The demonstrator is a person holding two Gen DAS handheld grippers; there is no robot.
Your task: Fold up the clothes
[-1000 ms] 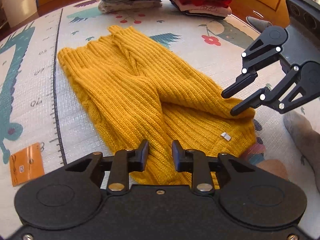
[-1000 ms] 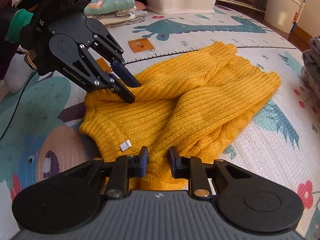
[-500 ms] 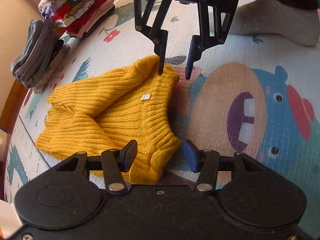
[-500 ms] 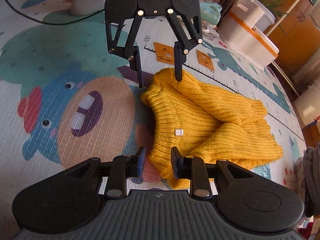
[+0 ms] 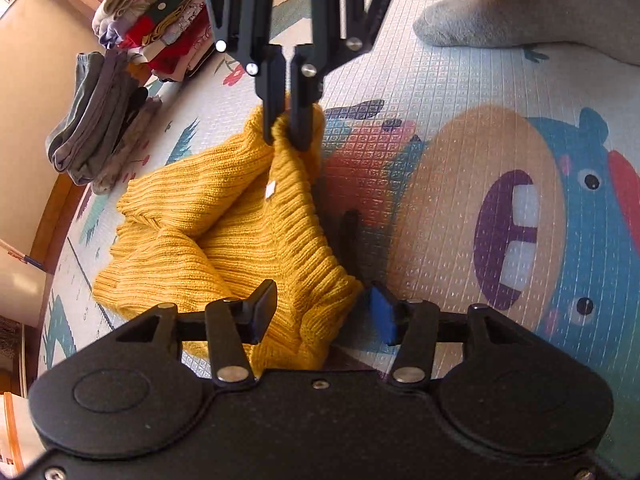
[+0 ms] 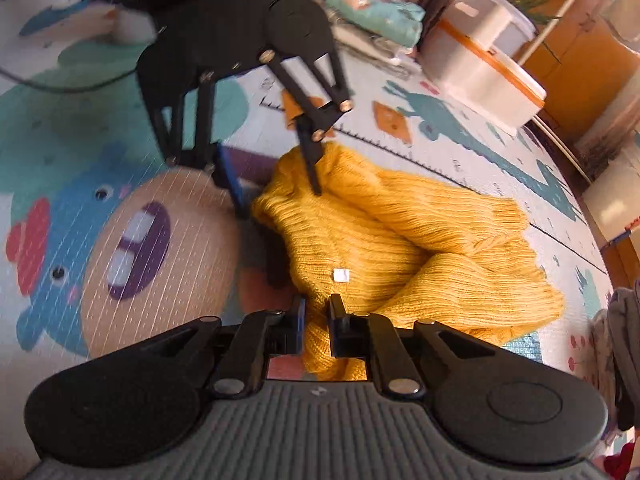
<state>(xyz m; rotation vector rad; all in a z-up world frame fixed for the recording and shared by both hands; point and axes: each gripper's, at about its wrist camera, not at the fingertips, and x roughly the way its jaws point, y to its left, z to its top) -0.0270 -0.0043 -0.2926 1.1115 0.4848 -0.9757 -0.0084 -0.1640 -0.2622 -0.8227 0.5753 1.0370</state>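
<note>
sweater (image 5: 240,240): yellow knit, bunched on the play mat (image 5: 440,92)
right gripper (image 5: 286,136): just closed, pinching sweater's far corner
left gripper (image 5: 320,312): jaws just opened, apart w/ near corner between, not squeezing
bg: folded clothes stacks (image 5: 132,60) by mat edge

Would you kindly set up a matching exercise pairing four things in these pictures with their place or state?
Things:
1. right gripper
2. left gripper
3. yellow knit sweater
4. white label

States:
A. open, astride a sweater corner
B. sewn on the sweater
C. shut on a sweater corner
D. lying folded on the play mat

Pairs: 1-C, 2-A, 3-D, 4-B
</note>
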